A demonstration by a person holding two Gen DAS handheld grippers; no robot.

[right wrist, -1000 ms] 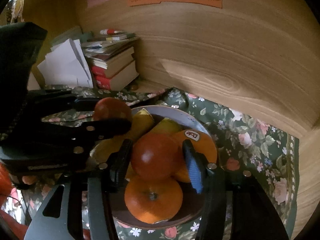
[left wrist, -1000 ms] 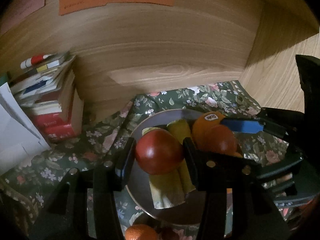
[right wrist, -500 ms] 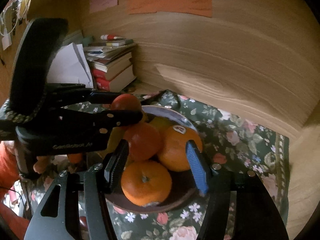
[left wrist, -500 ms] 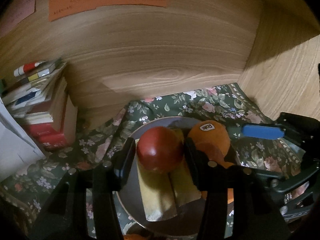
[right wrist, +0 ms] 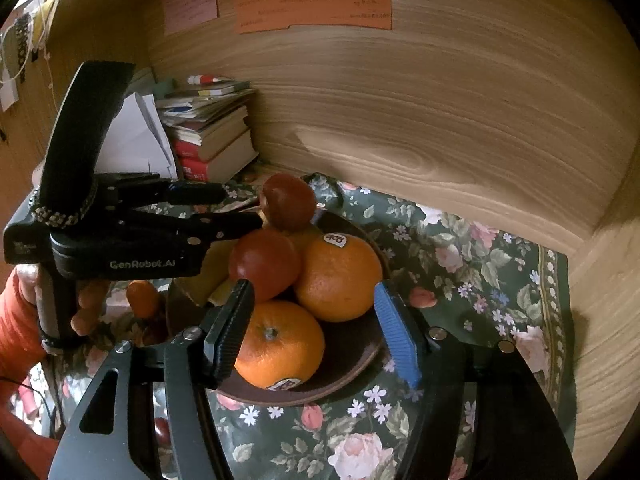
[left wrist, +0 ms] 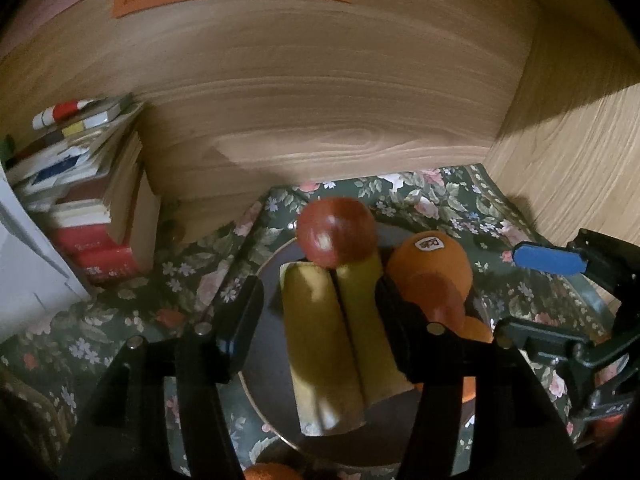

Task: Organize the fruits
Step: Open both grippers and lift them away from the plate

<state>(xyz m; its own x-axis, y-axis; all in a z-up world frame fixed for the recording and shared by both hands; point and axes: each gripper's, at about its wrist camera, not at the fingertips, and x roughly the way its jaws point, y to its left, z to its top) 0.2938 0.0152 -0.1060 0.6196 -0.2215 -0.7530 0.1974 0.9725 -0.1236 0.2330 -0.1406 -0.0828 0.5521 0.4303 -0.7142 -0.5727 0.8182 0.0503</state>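
Observation:
A brown plate (right wrist: pixel 356 364) on the flowered cloth holds two bananas (left wrist: pixel 340 332), two oranges (right wrist: pixel 340 276) (right wrist: pixel 280 344) and two red apples. One apple (left wrist: pixel 336 232) sits at the plate's far edge on the banana tips; it also shows in the right wrist view (right wrist: pixel 288 200). The other apple (right wrist: pixel 264 262) lies between the oranges. My left gripper (left wrist: pixel 320 308) is open and empty, just short of the far apple. My right gripper (right wrist: pixel 314 328) is open and empty, its jaws on either side of the near orange, above it.
A stack of books (right wrist: pixel 212 136) and white papers (right wrist: pixel 136 140) stand at the back left. Wooden walls (right wrist: pixel 440 100) close the back and right. A small orange fruit (right wrist: pixel 142 298) lies on the cloth (right wrist: pixel 480 280) left of the plate.
My left gripper has opened and let go of the red apple, which now rests at the plate's far edge. My right gripper let go of the other apple and drew back.

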